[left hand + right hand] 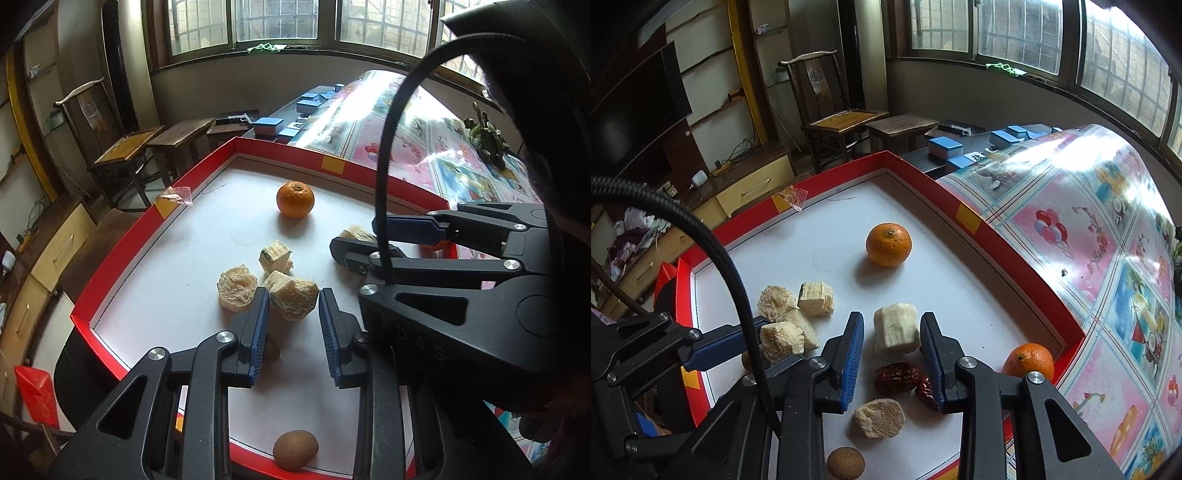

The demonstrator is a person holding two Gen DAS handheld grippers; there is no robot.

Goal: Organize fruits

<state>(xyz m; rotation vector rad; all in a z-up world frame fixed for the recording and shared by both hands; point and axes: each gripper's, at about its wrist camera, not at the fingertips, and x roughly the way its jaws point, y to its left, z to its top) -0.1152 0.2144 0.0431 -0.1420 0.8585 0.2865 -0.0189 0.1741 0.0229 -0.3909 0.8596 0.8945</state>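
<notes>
Sorting looks barely begun: left gripper [291, 325] straddles a pale chunk [293, 298] and right gripper [892, 354] straddles another chunk [897, 332], both released, while oranges [888, 244], dates [897, 377] and brown fruit [846, 462] lie scattered across the red-rimmed tray [997, 236].

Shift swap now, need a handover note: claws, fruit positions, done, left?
Left claw: open, straddling a crumbly chunk.
Right claw: open around a banana-like chunk, gap visible.
Red tray: two more pale pieces beside the left claw; orange mid-tray, second orange in a corner; dates, loose chunk and brown round fruit near the front.
Done: pale pieces partly grouped.
Left: oranges, dates, the rest.
</notes>
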